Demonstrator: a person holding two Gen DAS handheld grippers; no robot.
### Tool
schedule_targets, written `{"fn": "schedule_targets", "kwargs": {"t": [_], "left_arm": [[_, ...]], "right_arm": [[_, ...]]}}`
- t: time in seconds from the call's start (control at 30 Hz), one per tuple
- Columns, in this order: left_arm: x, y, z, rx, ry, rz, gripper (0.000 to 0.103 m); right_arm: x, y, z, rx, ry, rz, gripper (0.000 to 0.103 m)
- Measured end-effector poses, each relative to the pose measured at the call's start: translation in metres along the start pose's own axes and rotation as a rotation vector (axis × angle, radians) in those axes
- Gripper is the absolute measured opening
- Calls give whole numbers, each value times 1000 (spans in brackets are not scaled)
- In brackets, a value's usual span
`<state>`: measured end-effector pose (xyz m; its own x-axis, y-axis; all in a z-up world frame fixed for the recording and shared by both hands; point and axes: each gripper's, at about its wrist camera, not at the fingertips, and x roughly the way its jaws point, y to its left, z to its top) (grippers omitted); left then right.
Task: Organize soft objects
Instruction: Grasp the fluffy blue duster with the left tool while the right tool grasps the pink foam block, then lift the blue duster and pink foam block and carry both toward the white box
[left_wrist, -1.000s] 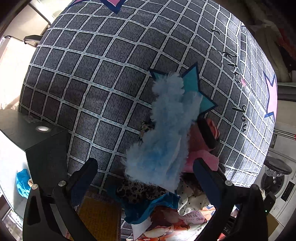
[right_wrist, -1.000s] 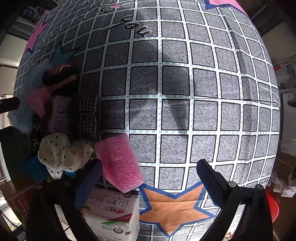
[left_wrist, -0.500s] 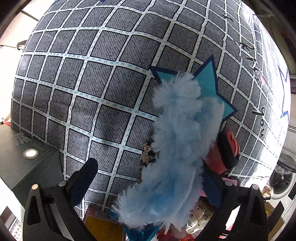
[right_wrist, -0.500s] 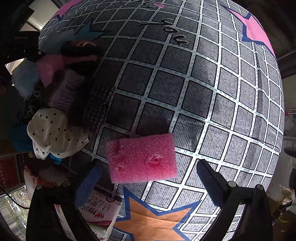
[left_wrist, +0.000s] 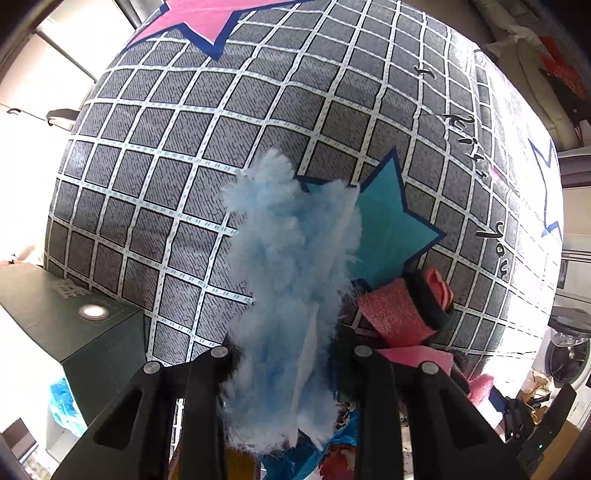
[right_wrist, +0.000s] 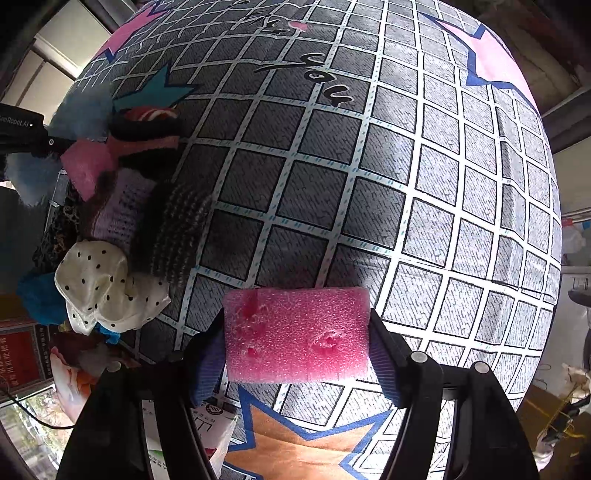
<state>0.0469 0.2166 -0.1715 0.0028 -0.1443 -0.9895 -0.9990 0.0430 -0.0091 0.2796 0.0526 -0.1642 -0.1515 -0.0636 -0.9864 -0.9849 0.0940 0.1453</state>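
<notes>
A fluffy light-blue soft thing (left_wrist: 288, 258) lies on the grey checked bedspread (left_wrist: 184, 147), and my left gripper (left_wrist: 288, 350) is shut on its near end. Beside it sits a red and black sock roll (left_wrist: 417, 306). In the right wrist view a pink foam block (right_wrist: 295, 317) rests on the bedspread (right_wrist: 406, 184). The jaws of my right gripper (right_wrist: 297, 334) are closing on the block, one pad touching each short end. A pile of soft things at left holds a polka-dot cloth (right_wrist: 99, 280), a dark striped knit (right_wrist: 173, 229) and a second pink foam piece (right_wrist: 85, 166).
A dark green box (left_wrist: 74, 325) stands off the bed's left edge. A washing machine (left_wrist: 565, 358) is at the far right. A white printed packet (right_wrist: 207, 435) lies under the right gripper's left finger. Most of the bedspread to the right is bare.
My left gripper's jaws closed onto the blue fluffy thing. The right gripper rolled and shifted over the pink foam block, and its jaws narrowed until they touch both ends.
</notes>
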Motion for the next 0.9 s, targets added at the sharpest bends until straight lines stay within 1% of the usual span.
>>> {"fn": "schedule_targets", "kwargs": {"t": [0.1, 0.23, 0.27, 0.3, 0.4, 0.5, 0.53, 0.57, 0.63, 0.7, 0.8, 0.9], "left_arm": [[-20, -10, -13, 61, -61, -9, 32], [-43, -10, -48, 129, -114, -49, 32], [-49, -14, -47, 141, -120, -55, 32], [-58, -23, -38, 156, -127, -63, 32], [-75, -38, -50, 209, -144, -91, 32], [-82, -50, -65, 264, -140, -126, 32], [-85, -52, -71, 276, -137, -136, 32], [-86, -57, -77, 292, -132, -145, 32], [-90, -63, -92, 335, -135, -149, 32], [-95, -70, -109, 393, -147, -141, 32], [-101, -78, -138, 467, -143, -161, 32], [-104, -80, -162, 507, -130, -179, 32]], "right_arm": [[-13, -13, -4, 65, -15, 42, 70], [-33, -29, -10, 112, -35, 61, 70], [-37, -30, -13, 123, -37, 65, 70], [-42, -29, -14, 134, -38, 71, 70], [-55, -27, -23, 153, -50, 71, 70], [-72, -32, -43, 170, -64, 69, 70], [-69, -31, -44, 177, -67, 67, 70], [-67, -25, -39, 184, -70, 68, 70], [-65, -12, -37, 194, -79, 72, 70], [-69, -7, -42, 199, -84, 72, 70], [-74, -1, -51, 213, -89, 71, 70], [-77, 6, -60, 226, -92, 72, 70]]}}
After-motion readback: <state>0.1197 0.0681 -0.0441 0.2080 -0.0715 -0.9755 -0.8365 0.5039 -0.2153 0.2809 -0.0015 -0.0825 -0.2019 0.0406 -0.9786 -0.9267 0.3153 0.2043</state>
